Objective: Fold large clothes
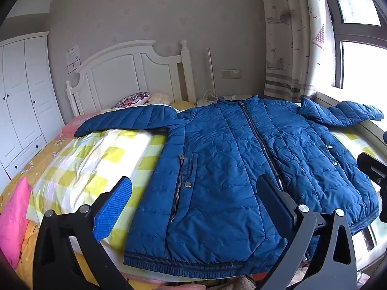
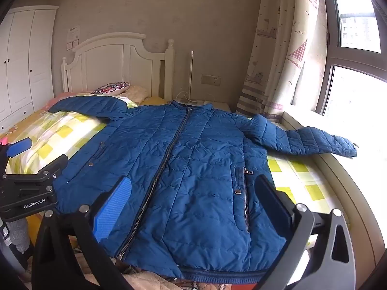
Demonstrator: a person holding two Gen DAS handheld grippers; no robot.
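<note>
A blue quilted jacket lies flat on the bed, zipped, front side up, both sleeves spread out to the sides. It also shows in the right wrist view. My left gripper is open and empty, above the jacket's lower left part near the hem. My right gripper is open and empty, above the jacket's lower right part near the hem. The left gripper also shows at the left edge of the right wrist view.
The jacket rests on a yellow-and-white checked quilt. A pink cushion lies at the left. A white headboard and pillows stand at the far end. A window ledge and a curtain run along the right.
</note>
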